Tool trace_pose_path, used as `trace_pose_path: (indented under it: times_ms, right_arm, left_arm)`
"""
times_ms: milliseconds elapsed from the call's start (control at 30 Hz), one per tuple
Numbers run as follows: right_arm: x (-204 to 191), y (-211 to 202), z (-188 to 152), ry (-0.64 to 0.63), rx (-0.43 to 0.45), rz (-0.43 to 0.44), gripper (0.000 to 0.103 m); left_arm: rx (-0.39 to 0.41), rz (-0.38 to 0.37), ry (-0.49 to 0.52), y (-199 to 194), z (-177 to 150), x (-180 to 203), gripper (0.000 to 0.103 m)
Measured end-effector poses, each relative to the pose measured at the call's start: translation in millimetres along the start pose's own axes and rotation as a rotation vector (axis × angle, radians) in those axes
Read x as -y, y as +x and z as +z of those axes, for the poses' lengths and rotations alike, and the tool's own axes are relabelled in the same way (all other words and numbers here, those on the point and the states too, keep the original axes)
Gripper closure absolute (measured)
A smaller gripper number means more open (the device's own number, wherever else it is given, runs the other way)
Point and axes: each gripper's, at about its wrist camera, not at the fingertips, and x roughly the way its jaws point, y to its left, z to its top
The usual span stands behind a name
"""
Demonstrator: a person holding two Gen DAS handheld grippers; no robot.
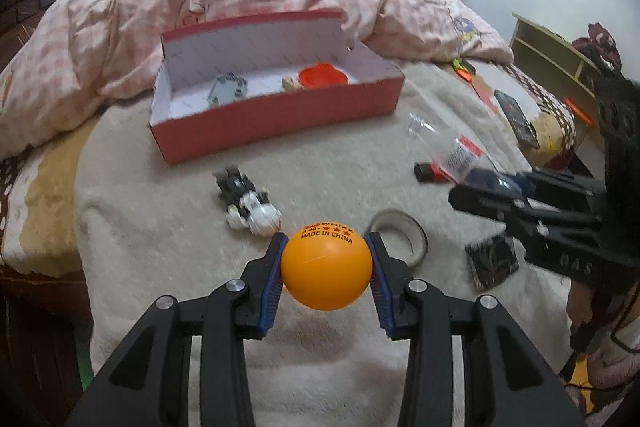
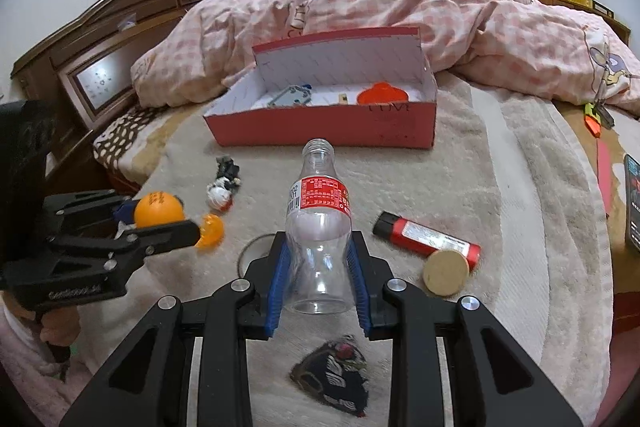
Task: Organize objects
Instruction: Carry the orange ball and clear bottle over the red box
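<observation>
The light, slippery ball [image 1: 325,263] is pinched across its middle by the left gripper [image 1: 326,267], while the thin, crushable bottle [image 2: 319,227] is clamped at its waist by the right gripper [image 2: 319,267].

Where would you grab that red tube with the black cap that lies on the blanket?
Grip the red tube across the middle of its round body, coming from above, with the fingers either side of its long axis. It lies flat, so its ends are hard to pinch. Stay clear of the tan disc that touches its near end.
</observation>
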Motion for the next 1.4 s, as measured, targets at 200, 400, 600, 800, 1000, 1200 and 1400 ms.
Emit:
trace_pose_path:
  times_ms: [200,400,600,800,1000,1200,1400]
  right_arm:
    - [-7,0,12,-0.01,0.012,0.012,0.073]
    - [-10,6,29,-0.015,0.011,0.032,0.073]
    - [-16,19,52,-0.039,0.005,0.051,0.073]
    - [-17,36,73,-0.054,-0.009,0.073,0.073]
    - [-14,52,89,-0.052,-0.026,0.086,0.073]
    - [-9,68,102,-0.049,-0.044,0.09,0.073]
    - [-4,83,117,-0.043,-0.051,0.081,0.073]
  left_arm:
    - [0.026,-0.005,-0.007,2,16,-7,0.064]
    - [0.044,-0.013,-0.027,6,35,-18,0.064]
    - [0.075,-0.008,-0.067,12,58,-36,0.064]
    - [0.086,0.004,-0.099,23,79,-53,0.064]
    - [0.097,0.022,-0.109,36,96,-62,0.064]
    - [0.095,0.034,-0.111,48,108,-69,0.064]
    - [0.094,0.056,-0.105,60,121,-76,0.064]
